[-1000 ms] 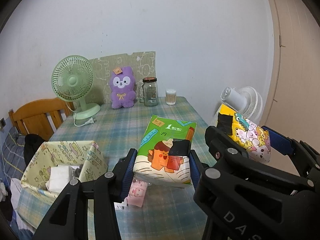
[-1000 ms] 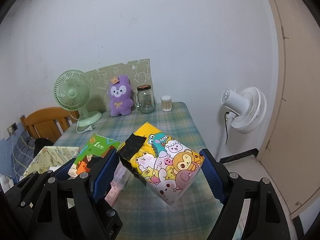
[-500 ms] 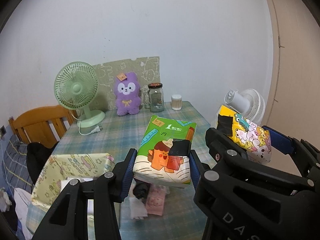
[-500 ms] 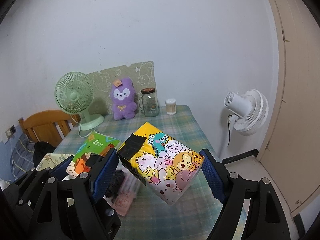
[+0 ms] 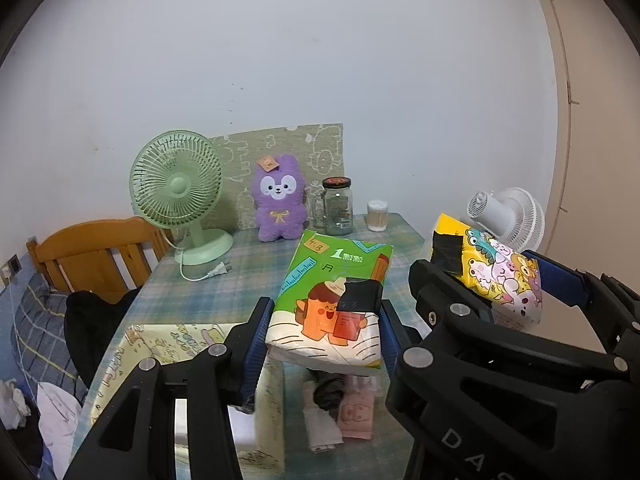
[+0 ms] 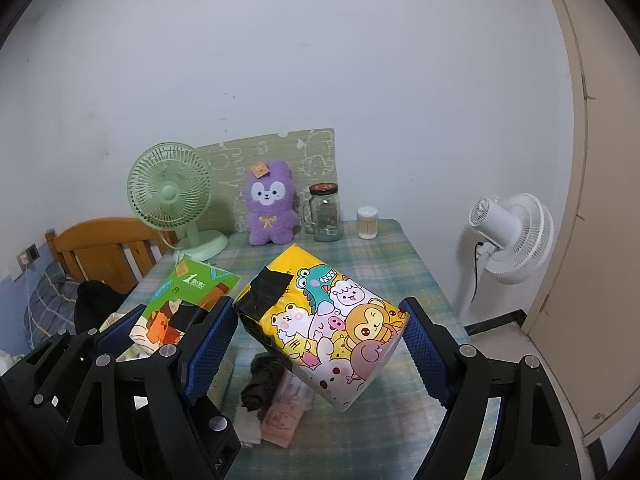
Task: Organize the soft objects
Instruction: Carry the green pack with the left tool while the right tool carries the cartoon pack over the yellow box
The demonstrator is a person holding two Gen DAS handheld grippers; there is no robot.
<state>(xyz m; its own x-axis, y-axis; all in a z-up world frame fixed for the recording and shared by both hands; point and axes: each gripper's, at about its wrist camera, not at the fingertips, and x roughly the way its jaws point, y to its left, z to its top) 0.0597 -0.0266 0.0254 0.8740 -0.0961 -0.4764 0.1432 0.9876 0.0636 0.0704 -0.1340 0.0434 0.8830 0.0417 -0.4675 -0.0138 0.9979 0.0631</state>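
My left gripper is shut on a green tissue pack with an orange cartoon figure, held in the air above the plaid table. My right gripper is shut on a yellow tissue pack printed with cartoon animals, tilted and held just right of the green pack. Below both packs, a black rolled cloth, a pink cloth and a white cloth lie on the table. A purple plush sits upright at the far edge. A patterned open box stands at lower left.
At the back of the table stand a green desk fan with its loose plug, a glass jar and a small swab pot. A white fan stands off the table's right side. A wooden chair with dark clothing is left.
Both grippers have drawn back and slightly up with their packs still held. The table's items look farther off, and the small cloths have come into view beneath the packs.
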